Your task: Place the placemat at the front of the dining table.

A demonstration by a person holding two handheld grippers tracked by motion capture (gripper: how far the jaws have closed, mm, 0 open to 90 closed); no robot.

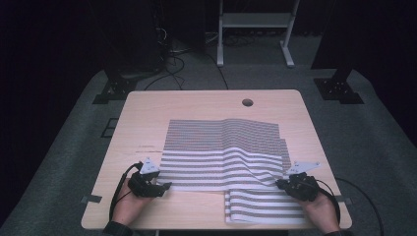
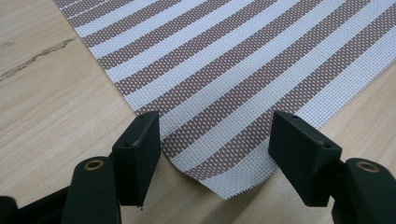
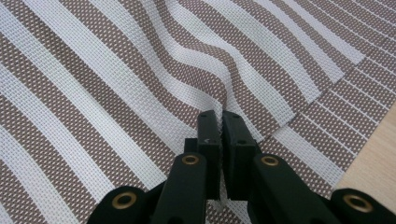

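Wooden table (image 1: 147, 113), one, with one cable hole (image 1: 247, 102) near the far edge. Striped woven placemats: two counted, possibly more underneath, cannot tell. Top placemat (image 1: 221, 147) spread across the table's middle toward the right edge, folded partly over itself, a ridge running through it toward the near right; second placemat (image 1: 265, 206) flat at the near right corner, partly under the first. Mesh weave, probably vinyl: judged light, semi-stiff, springy, holding a crease poorly and sliding easily on bare wood. Best taken at corners or along the hem, both sides together so it does not skew. Left gripper (image 1: 158, 187) (image 2: 215, 140) at the near left corner of the top placemat (image 2: 243, 70), jaws wide apart straddling the corner, nothing pinched yet. Right gripper (image 1: 287, 183) (image 3: 220, 123) at the near right edge, jaws clenched together on a raised fold of the top placemat (image 3: 140, 84), fabric puckering just ahead of the tips.
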